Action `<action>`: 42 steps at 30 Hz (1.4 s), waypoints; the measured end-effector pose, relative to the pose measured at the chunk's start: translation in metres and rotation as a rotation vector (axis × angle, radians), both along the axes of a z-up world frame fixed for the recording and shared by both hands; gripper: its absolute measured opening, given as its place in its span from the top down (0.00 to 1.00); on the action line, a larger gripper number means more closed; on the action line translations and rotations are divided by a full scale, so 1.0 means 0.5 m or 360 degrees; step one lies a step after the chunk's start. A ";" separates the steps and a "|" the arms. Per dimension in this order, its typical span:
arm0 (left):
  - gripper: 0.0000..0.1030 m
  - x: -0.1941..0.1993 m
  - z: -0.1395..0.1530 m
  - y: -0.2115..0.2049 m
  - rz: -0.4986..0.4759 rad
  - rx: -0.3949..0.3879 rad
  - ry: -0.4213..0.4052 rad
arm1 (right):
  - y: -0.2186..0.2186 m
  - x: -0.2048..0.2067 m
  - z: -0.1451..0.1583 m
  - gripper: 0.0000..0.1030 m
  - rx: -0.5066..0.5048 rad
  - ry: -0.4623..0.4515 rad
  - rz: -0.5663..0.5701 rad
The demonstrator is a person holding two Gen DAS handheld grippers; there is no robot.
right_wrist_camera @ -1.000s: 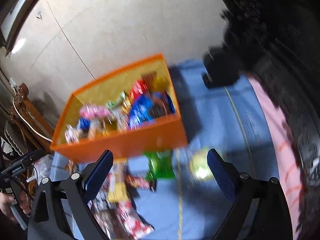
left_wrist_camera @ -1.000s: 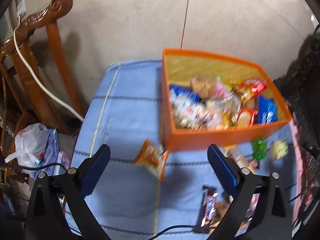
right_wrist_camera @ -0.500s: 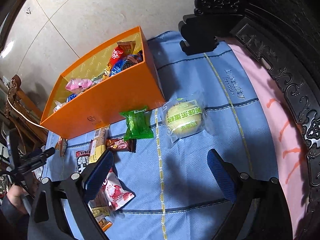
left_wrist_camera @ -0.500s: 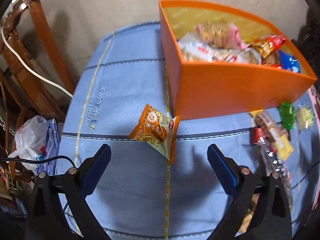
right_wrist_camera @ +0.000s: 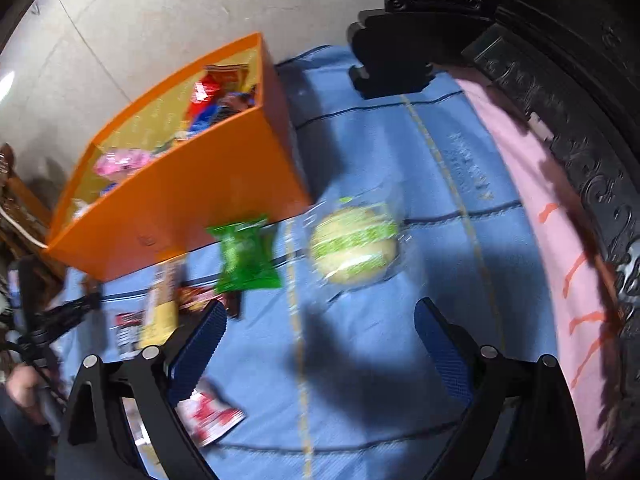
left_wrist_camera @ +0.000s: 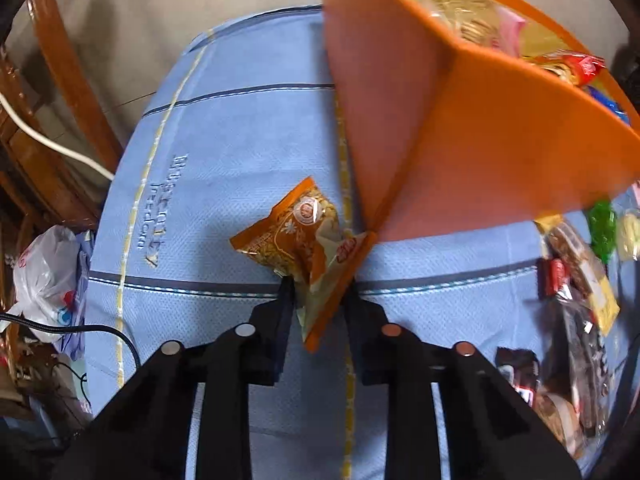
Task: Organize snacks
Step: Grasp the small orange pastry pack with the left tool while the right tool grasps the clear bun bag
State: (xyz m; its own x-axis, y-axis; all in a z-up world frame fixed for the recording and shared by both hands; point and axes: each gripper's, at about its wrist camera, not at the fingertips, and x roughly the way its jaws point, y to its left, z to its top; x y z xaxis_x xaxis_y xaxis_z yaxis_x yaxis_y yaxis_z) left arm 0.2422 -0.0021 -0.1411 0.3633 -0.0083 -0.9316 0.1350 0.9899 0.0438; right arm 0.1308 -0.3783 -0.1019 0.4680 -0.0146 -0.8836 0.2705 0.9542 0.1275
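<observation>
Left gripper [left_wrist_camera: 318, 294] lowered, closing around orange snack packet [left_wrist_camera: 298, 242]

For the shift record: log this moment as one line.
left gripper: closing on orange snack packet | right gripper: open, above round green-labelled bun | orange box: partly filled | stage: picking

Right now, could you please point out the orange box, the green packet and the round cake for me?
orange box [right_wrist_camera: 192, 216]: right wrist view, front wall.
green packet [right_wrist_camera: 246, 258]: right wrist view, wrapper middle.
round cake [right_wrist_camera: 354, 246]: right wrist view, top face.
</observation>
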 end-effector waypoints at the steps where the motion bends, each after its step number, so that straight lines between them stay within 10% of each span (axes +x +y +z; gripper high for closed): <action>1: 0.78 -0.005 0.001 -0.002 -0.0007 -0.0016 0.0008 | 0.000 0.014 -0.004 0.07 -0.0073 0.0001 0.0010; 7: 0.78 -0.035 0.003 -0.002 0.0001 -0.0049 0.0021 | 0.003 0.092 -0.058 0.08 -0.0230 0.0144 0.0117; 13: 0.79 -0.039 0.016 0.015 0.0055 -0.0092 0.0046 | -0.005 0.091 -0.068 0.41 -0.0167 0.0165 0.0119; 24: 0.86 -0.119 0.090 0.034 0.0092 -0.0231 -0.0048 | 0.008 -0.041 0.030 0.42 0.0107 -0.0017 0.0148; 36: 0.83 -0.087 0.028 0.016 -0.0008 -0.0121 0.0047 | 0.050 -0.068 0.032 0.41 0.0184 0.0010 0.0216; 42: 0.38 -0.071 0.058 -0.003 -0.0013 -0.0069 -0.0075 | 0.053 -0.059 0.031 0.41 0.0208 0.0019 0.0236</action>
State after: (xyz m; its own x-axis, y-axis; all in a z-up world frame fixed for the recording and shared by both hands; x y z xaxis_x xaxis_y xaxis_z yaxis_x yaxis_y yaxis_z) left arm 0.2067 -0.0038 -0.1122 0.4064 -0.0513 -0.9123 0.1418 0.9899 0.0075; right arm 0.1014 -0.3520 -0.0862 0.4461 0.1689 -0.8789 0.1301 0.9594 0.2504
